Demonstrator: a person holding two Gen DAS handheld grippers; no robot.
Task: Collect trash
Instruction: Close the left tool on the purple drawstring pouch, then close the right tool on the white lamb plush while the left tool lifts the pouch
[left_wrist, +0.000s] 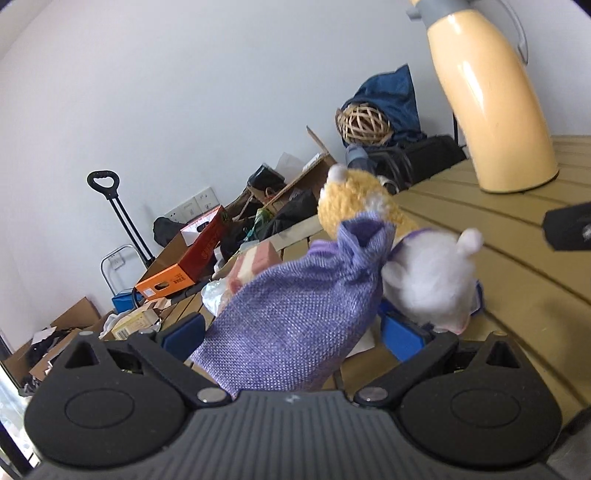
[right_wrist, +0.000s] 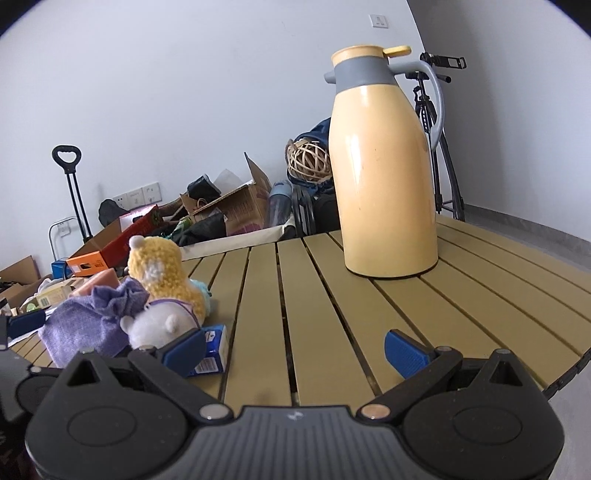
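Pouch, purple woven fabric, gathered mouth

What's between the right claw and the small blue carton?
Nothing visible. The carton lies on the table just past the left fingertip of the open right claw, left of its gap rather than in it. The plush toys crowd its far side.

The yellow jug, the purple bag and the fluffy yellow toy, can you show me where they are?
yellow jug (right_wrist: 384, 177), right wrist view, middle of its body.
purple bag (left_wrist: 295, 321), left wrist view, middle of the woven cloth.
fluffy yellow toy (right_wrist: 162, 262), right wrist view, on its head.
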